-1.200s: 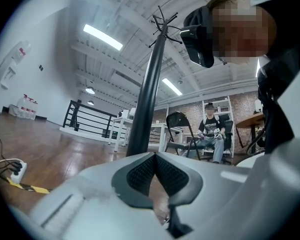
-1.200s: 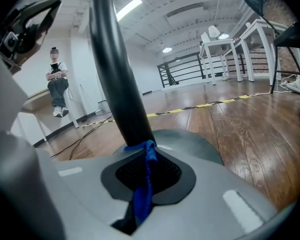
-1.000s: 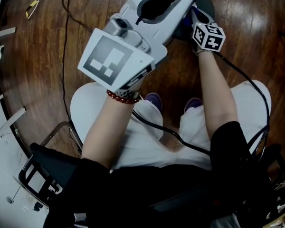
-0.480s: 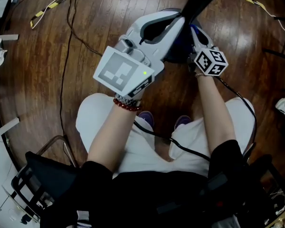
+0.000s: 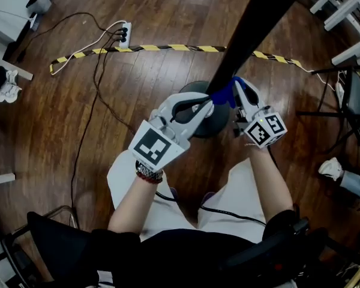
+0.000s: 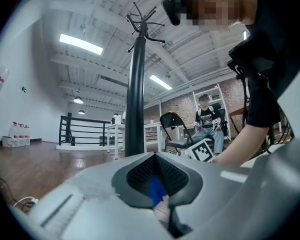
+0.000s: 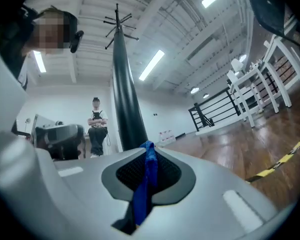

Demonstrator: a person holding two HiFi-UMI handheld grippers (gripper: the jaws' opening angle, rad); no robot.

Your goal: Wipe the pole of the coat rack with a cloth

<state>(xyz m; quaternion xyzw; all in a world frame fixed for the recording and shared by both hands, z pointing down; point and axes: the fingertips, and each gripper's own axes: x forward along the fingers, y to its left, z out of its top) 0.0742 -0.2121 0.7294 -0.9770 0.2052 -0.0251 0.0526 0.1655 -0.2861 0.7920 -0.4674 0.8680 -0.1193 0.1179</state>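
The coat rack pole (image 5: 252, 35) is a black tube. It rises from a dark round base (image 5: 216, 126) that stands on the wooden floor (image 5: 78, 101). In the head view the pole slants toward the upper right. In the left gripper view it stands upright, with the hooks (image 6: 142, 18) at its top.

The blue cloth (image 5: 227, 93) sits at the foot of the pole, just above the base and against the pole's near side. It spans the two grippers.

- The left gripper (image 5: 205, 108) has its jaws pressed together. A sliver of blue cloth (image 6: 155, 193) is pinched between them.
- The right gripper (image 5: 241, 92) also has its jaws pressed together. They hold a longer strip of the cloth (image 7: 144, 194), which hangs down out of the pads.
- The grippers flank the pole, left and right, with their tips close to it.

Task status, as a judgement:

- The cloth is gripped at both ends and is in position on the lowest section of the pole, so grasping and placement are done.
- The pictures do not show which sections are already clean, because the finish looks uniformly dark along the whole length.
- With the cloth at the bottom, the long run of pole up to the hooks probably still needs a pass.

A strip of yellow-black tape (image 5: 168, 47) lies across the floor beyond the base. A power strip (image 5: 123, 32) with cables lies farther off to the left.
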